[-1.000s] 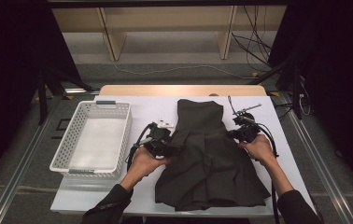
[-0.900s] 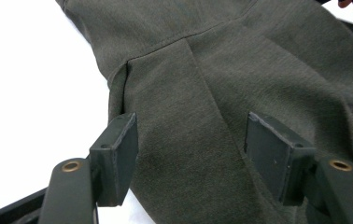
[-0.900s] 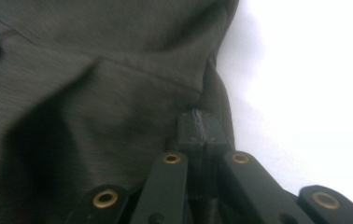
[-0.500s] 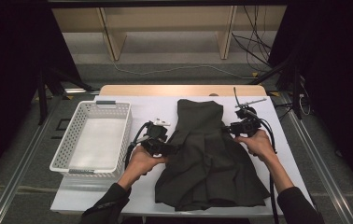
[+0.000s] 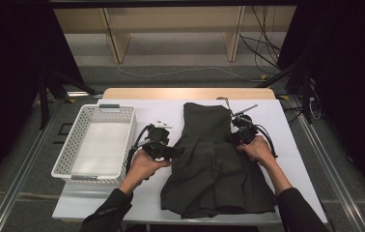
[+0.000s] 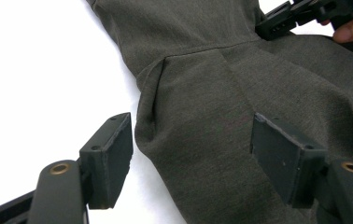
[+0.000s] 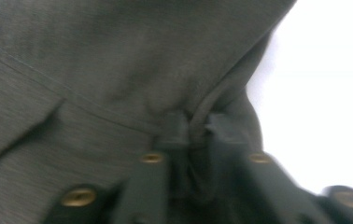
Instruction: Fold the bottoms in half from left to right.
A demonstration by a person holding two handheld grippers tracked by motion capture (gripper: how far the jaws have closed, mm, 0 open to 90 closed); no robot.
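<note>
Dark grey woven dress (image 5: 215,164) lies flat on the white bench (image 5: 287,121). Right claw (image 7: 194,135) pinches its waist edge; left claw (image 6: 191,154) stands apart over the opposite edge. A one-sided lift could skew the fabric. White perforated plastic basket (image 5: 74,145) sits leftward; wooden shelving (image 5: 171,29) behind.

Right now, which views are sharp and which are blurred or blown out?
High view: dim surroundings, evenly lit table, dark dress readable. Left gripper view: sharp, weave of the cloth visible, the left gripper open, table blown out white. Right gripper view: soft and smeared, the right gripper pinching a fold of the dress, table washed out.
</note>
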